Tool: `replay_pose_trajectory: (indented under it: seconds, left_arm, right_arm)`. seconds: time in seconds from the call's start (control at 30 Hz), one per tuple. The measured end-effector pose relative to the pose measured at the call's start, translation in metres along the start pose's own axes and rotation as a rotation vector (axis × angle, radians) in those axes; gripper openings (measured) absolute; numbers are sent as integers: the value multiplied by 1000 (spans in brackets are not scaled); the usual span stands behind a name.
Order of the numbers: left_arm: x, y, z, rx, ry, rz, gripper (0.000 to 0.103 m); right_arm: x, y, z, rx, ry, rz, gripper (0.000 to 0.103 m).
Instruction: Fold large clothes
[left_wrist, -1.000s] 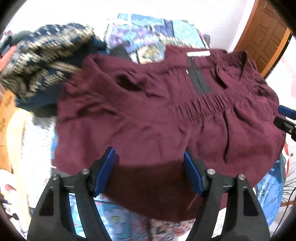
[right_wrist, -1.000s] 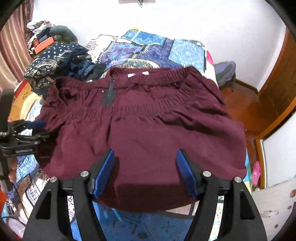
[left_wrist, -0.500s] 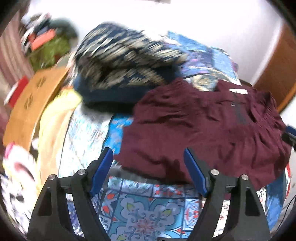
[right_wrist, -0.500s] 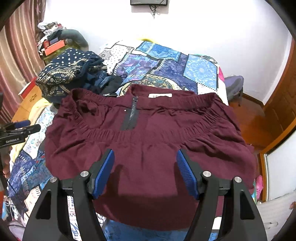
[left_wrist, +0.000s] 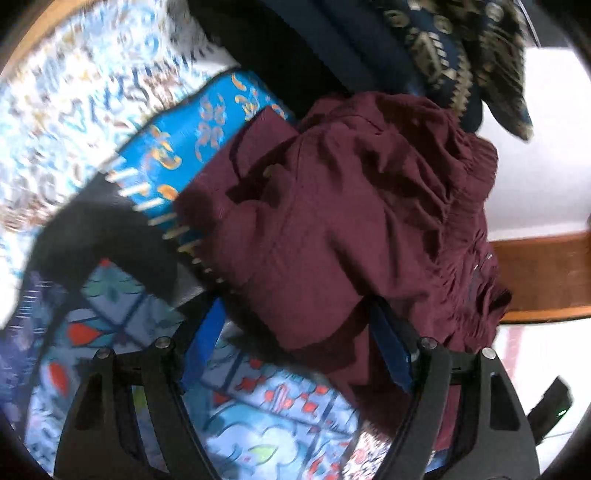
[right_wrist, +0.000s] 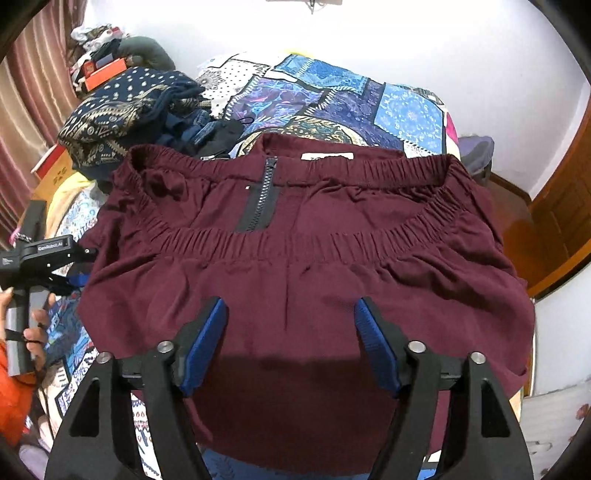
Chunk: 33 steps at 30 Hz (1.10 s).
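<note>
A maroon garment (right_wrist: 295, 266) with an elastic waistband is lying spread across a bed covered by a blue patchwork bedspread (right_wrist: 332, 92). In the right wrist view the waistband is facing the far wall, with a short black zipper (right_wrist: 264, 195) running down from it and a white label (right_wrist: 327, 157) showing just inside the band. The cloth is lying fairly flat, with gathers along the elastic and a few creases below it.

The right tool (right_wrist: 291, 343) is hovering over the near part of the garment with its 2 blue-padded fingers (right_wrist: 207, 339) standing wide apart and nothing between them.

The left tool (left_wrist: 295, 347) is sitting at the garment's left side. Its 2 fingers are also spread apart, and a bunched edge of the maroon cloth is lying between and over the right pad; whether the pads are touching the cloth cannot be told, as this view is blurred and tilted. In the right wrist view the same tool (right_wrist: 79, 266) is appearing at the left edge, held by a hand (right_wrist: 35, 325) beside an orange sleeve.

A dark blue garment with gold print (right_wrist: 122, 118) is lying heaped on the bed beyond the maroon one, near its far left corner. A wooden door (right_wrist: 565, 206) is standing at the right.
</note>
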<state>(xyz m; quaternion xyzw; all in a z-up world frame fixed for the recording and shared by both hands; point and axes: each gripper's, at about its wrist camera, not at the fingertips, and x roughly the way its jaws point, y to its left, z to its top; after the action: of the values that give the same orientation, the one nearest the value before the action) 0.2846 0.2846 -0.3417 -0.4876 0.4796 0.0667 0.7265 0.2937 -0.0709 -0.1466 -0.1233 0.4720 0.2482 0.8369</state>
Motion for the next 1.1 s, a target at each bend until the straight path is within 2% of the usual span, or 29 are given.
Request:
replay_pose_trajectory:
  seconds: [0.17, 0.23, 0.27, 0.33, 0.37, 0.43, 0.47, 0.53, 0.6, 0.7, 0.93, 1.1]
  left_arm:
    - [13, 5, 4, -67, -29, -100, 78]
    - [16, 0, 5, -67, -55, -103, 78]
    - [17, -4, 4, -52, -79, -80, 76]
    - [16, -11, 1, -45, -122, -13, 65]
    - [15, -14, 0, -44, -136, 1, 62]
    - [10, -21, -6, -32, -185, 43, 48]
    - [5, -24, -9, -17, -200, 56, 44]
    - [-6, -34, -14, 29, -229, 82, 28]
    - [-18, -48, -21, 74, -260, 109, 22]
    - [-41, -71, -35, 138, -319, 133, 19]
    - [-120, -128, -63, 262, -470, 62, 17]
    - [-179, -156, -86, 380, -553, 75, 17]
  right_arm:
    - [4, -6, 1, 30, 4, 0, 73]
    - [4, -7, 1, 32, 4, 0, 73]
    - [3, -7, 1, 31, 5, -4, 73]
    - [3, -7, 1, 31, 9, -11, 73]
    - [2, -7, 0, 32, 12, -15, 73]
    - [-1, -6, -1, 34, 14, -18, 73]
    - [-3, -6, -1, 33, 14, -19, 73]
    - [-7, -5, -2, 27, 9, -22, 73]
    - [-12, -3, -3, 18, 3, -26, 73]
    - [-21, 1, -1, 5, -14, -28, 73]
    - [-43, 19, 7, -24, -76, 22, 73]
    - [-32, 44, 8, -74, -59, 132, 73]
